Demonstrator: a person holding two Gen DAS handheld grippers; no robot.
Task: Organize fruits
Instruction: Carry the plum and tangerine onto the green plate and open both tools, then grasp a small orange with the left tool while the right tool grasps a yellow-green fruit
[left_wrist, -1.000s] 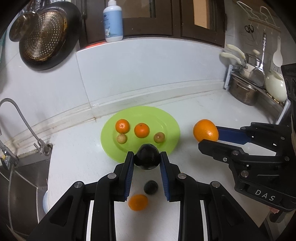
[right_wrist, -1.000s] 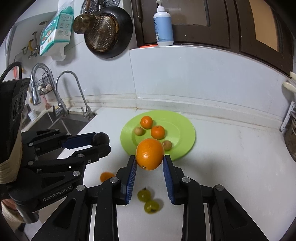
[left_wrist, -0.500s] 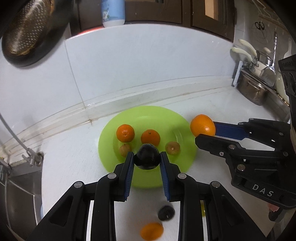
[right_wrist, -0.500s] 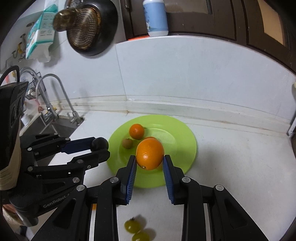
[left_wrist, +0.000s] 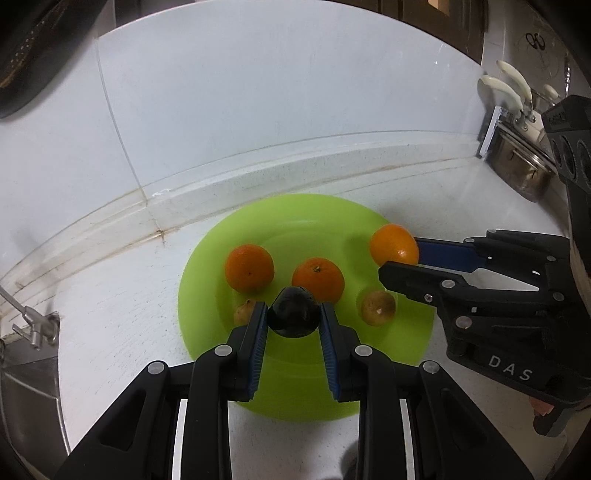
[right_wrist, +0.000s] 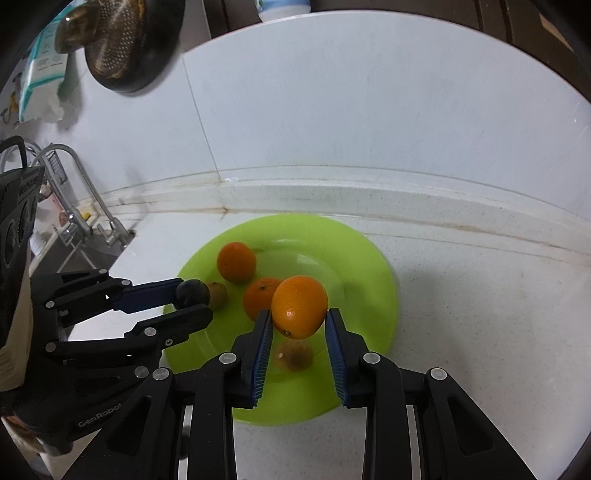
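A lime green plate (left_wrist: 303, 398) (right_wrist: 373, 266) lies on the white counter and holds two small oranges (left_wrist: 249, 267) (left_wrist: 318, 278) and two small brown fruits (left_wrist: 377, 307) (left_wrist: 243, 312). My left gripper (left_wrist: 293, 314) is shut on a dark round fruit (left_wrist: 293, 312) and holds it over the plate's middle; it also shows in the right wrist view (right_wrist: 192, 291). My right gripper (right_wrist: 299, 325) is shut on a large orange (right_wrist: 300, 306) (left_wrist: 393, 245) above the plate's right half.
A white tiled backsplash rises behind the plate. A sink with a tap (right_wrist: 79, 210) lies to the left. A steel pot (left_wrist: 521, 173) and utensil rack stand at the far right. A dark pan with a strainer (right_wrist: 122, 40) hangs on the wall.
Both grippers have moved forward with their fruits and now hover over the plate. The loose fruits on the counter in front have dropped out of view.
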